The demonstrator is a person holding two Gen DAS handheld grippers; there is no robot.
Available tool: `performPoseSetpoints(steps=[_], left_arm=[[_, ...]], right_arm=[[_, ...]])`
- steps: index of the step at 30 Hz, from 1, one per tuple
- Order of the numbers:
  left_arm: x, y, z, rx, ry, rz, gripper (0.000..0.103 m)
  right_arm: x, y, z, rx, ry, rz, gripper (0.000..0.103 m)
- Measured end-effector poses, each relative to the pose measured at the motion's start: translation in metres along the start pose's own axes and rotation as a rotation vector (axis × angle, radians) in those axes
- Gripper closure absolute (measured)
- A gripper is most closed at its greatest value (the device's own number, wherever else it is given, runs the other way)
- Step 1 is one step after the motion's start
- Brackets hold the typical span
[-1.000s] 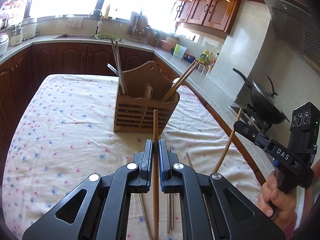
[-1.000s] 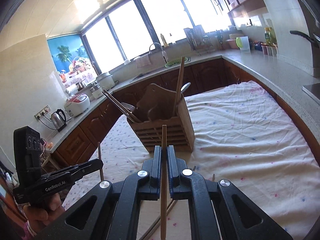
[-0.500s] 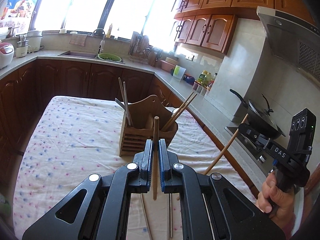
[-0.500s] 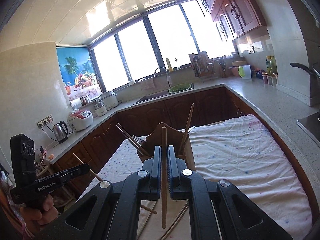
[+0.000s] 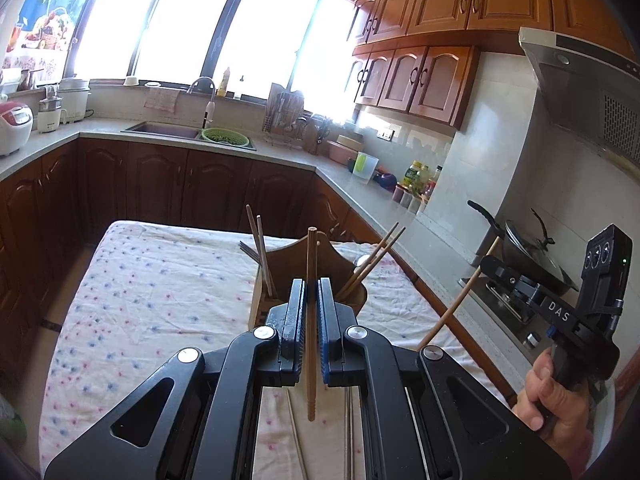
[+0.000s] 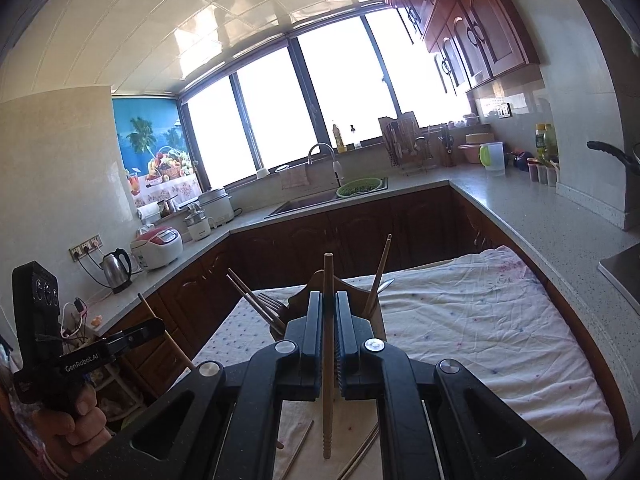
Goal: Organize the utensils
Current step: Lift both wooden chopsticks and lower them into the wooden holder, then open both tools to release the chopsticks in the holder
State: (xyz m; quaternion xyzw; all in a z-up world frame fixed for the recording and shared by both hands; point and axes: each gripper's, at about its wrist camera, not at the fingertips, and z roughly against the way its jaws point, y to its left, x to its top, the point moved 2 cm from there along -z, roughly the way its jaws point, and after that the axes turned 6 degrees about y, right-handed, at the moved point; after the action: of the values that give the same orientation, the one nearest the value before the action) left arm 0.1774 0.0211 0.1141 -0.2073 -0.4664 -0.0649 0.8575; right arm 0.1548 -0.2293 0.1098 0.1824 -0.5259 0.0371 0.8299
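My left gripper [image 5: 311, 286] is shut on a wooden chopstick [image 5: 311, 320] that stands upright between its pads, above the table. My right gripper [image 6: 329, 298] is shut on another wooden chopstick [image 6: 328, 360], also upright. Beyond both stands a wooden utensil holder [image 5: 280, 264] [image 6: 298, 306] with chopsticks and a fork sticking out of it. Loose chopsticks [image 5: 296, 436] [image 6: 360, 452] lie on the cloth below the grippers. In the left wrist view the right gripper [image 5: 486, 264] appears at the right with its chopstick [image 5: 460, 300]. At the left of the right wrist view is the left gripper [image 6: 158, 326].
The table carries a white flowered cloth [image 5: 152, 292] [image 6: 480, 328]. A counter [image 6: 532, 216] runs along the right, with a wok [image 5: 532, 256] on the stove. A sink [image 5: 168, 130], rice cookers and a kettle [image 6: 116, 270] sit on the far counter under the windows.
Both grippers have risen with their chopsticks and tilted up, so the holder and table sit lower in both views and more of the windows and ceiling show.
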Motion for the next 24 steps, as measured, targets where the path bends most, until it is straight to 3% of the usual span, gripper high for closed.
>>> performPoseSetpoints(steps=[10, 16, 24], left_arm=[[0.056, -0.008, -0.006, 0.047, -0.137, -0.031, 0.098], [0.085, -0.008, -0.026, 0.115, -0.221, -0.032, 0.098], [0.073, 0.001, -0.075, 0.164, -0.206, -0.004, 0.098]], right_arm=[[0.047, -0.003, -0.020, -0.022, -0.086, -0.005, 0.098], [0.078, -0.010, -0.036, -0.054, -0.171, -0.016, 0.098], [0.079, -0.012, -0.076, -0.089, -0.166, 0.006, 0.097]])
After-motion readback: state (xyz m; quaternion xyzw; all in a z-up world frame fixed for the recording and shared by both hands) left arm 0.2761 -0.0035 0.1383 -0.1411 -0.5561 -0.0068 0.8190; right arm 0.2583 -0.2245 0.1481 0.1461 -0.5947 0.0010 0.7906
